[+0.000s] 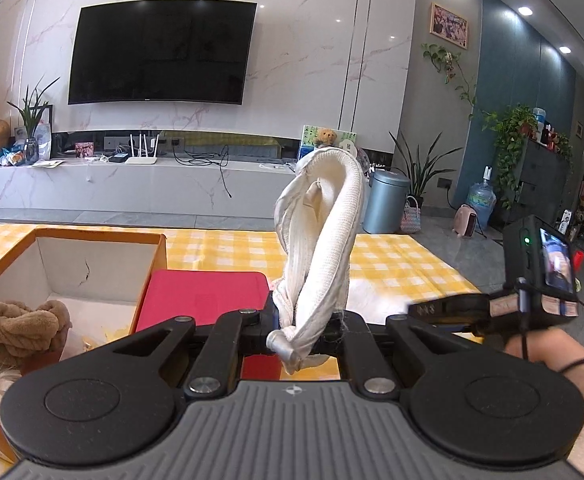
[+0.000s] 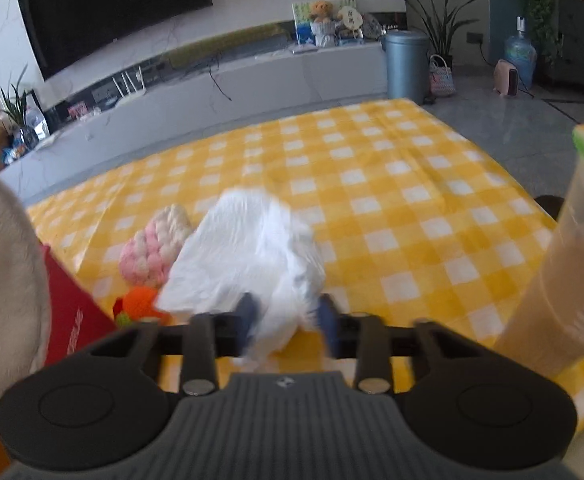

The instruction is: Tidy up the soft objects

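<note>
My left gripper (image 1: 307, 340) was clamped tight on the knotted lower end of a white knit cloth (image 1: 319, 248), which stood up in a loop above the yellow checked worktop (image 1: 391, 264), with the orange box (image 1: 92, 264) holding a brown plush bundle (image 1: 24, 328) off to its left beside a red lid (image 1: 204, 296). My right gripper (image 2: 288, 326) stood with its fingers (image 2: 248, 320) parted, a crumpled white cloth (image 2: 252, 252) lying loose between them on the worktop; whether they touched it the blur hid. A pink knitted ball (image 2: 156, 248) and an orange soft toy (image 2: 140, 306) lay just beside that cloth.
</note>
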`<state>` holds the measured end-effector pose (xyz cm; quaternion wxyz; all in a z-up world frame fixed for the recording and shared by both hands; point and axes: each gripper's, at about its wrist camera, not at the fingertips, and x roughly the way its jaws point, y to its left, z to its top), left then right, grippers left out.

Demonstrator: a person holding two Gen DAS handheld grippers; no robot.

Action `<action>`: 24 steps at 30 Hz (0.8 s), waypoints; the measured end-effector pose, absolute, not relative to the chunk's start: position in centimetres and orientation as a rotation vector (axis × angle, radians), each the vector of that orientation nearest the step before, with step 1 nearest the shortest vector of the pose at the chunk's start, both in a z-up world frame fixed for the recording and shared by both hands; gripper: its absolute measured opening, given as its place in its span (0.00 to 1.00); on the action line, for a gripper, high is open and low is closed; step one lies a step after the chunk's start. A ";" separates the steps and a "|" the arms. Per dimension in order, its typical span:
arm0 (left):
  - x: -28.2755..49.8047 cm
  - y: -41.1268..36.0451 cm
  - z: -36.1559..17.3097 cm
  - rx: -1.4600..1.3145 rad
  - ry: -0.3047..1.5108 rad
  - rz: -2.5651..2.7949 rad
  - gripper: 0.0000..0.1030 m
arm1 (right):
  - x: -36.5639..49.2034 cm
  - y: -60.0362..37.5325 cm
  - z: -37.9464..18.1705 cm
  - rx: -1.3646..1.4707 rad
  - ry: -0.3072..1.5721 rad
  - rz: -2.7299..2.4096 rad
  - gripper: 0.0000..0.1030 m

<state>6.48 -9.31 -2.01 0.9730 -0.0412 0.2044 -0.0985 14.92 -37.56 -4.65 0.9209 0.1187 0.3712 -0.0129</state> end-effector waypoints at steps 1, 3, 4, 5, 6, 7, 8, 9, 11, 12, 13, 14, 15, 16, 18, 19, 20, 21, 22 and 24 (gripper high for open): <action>6.4 -9.3 -2.1 -0.084 0.414 -0.200 0.11 | 15.3 -37.8 -4.8 0.276 0.765 -0.012 0.68; 6.5 -9.1 -2.2 -0.089 0.417 -0.202 0.11 | 15.9 -38.4 -5.1 0.366 0.784 0.029 0.79; 6.5 -9.0 -2.1 -0.094 0.419 -0.201 0.11 | 16.1 -38.5 -5.2 0.403 0.793 0.038 0.89; 6.6 -8.9 -2.1 -0.102 0.423 -0.201 0.11 | 16.3 -38.6 -5.4 0.428 0.805 0.038 0.92; 6.5 -8.8 -2.1 -0.109 0.428 -0.201 0.11 | 16.5 -38.4 -5.5 0.444 0.818 0.025 0.94; 6.6 -8.7 -2.1 -0.115 0.435 -0.201 0.11 | 16.7 -38.3 -5.8 0.454 0.833 0.008 0.94; 6.7 -8.6 -2.1 -0.120 0.442 -0.199 0.11 | 16.9 -38.0 -5.9 0.460 0.847 -0.006 0.94; 6.8 -8.5 -2.1 -0.124 0.448 -0.197 0.11 | 17.1 -37.7 -6.2 0.465 0.864 -0.022 0.95; 7.0 -8.2 -2.0 -0.138 0.454 -0.193 0.11 | 17.6 -37.0 -6.8 0.480 0.906 -0.061 0.96; 7.1 -8.1 -2.0 -0.143 0.456 -0.191 0.11 | 18.0 -36.6 -7.2 0.501 0.928 -0.087 0.96; 7.1 -7.9 -1.9 -0.148 0.458 -0.188 0.11 | 18.3 -36.3 -7.6 0.529 0.951 -0.111 0.96; 7.2 -7.8 -1.9 -0.153 0.459 -0.186 0.11 | 18.5 -36.0 -7.8 0.556 0.965 -0.126 0.96; 7.2 -7.8 -1.8 -0.156 0.461 -0.186 0.11 | 18.7 -35.7 -8.0 0.576 0.964 -0.134 0.96; 7.3 -7.8 -1.7 -0.158 0.462 -0.185 0.11 | 19.0 -35.4 -8.0 0.588 0.956 -0.146 0.96; 7.3 -7.5 -1.8 -0.166 0.462 -0.192 0.11 | 19.7 -34.7 -7.9 0.594 0.936 -0.196 0.96; 7.3 -7.3 -1.8 -0.174 0.459 -0.199 0.11 | 20.0 -34.4 -7.7 0.597 0.921 -0.236 0.96; 7.4 -7.1 -1.8 -0.182 0.456 -0.207 0.11 | 20.1 -34.2 -7.6 0.600 0.903 -0.278 0.97; 7.4 -7.0 -1.8 -0.189 0.450 -0.214 0.11 | 20.4 -34.0 -7.4 0.598 0.887 -0.302 0.97; 7.5 -6.8 -1.8 -0.191 0.444 -0.219 0.11 | 20.7 -33.6 -7.4 0.585 0.879 -0.301 0.97; 7.8 -6.8 -1.8 -0.187 0.441 -0.211 0.11 | 21.8 -32.8 -7.6 0.521 0.892 -0.280 0.97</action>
